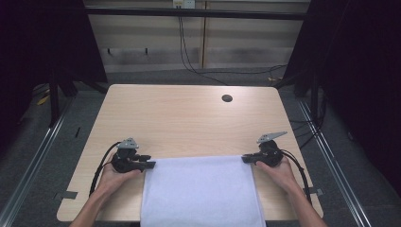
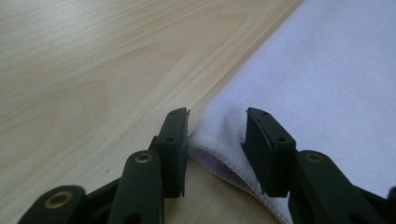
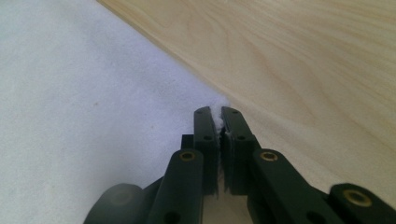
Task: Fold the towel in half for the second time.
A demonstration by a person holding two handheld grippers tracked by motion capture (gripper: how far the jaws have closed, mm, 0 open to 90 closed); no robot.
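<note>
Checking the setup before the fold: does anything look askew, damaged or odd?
Nothing stands out. The white cloth lies flat and square on the table, hanging over its near edge. The right gripper pinches one far corner; the left gripper straddles the other, not yet pressing it.

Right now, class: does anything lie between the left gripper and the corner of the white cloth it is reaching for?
Nothing visible does. The left gripper stands open with the corner of the white cloth already between its jaws, pads not yet pressing. The right gripper is shut on the other far corner. Bare table lies beyond.
</note>
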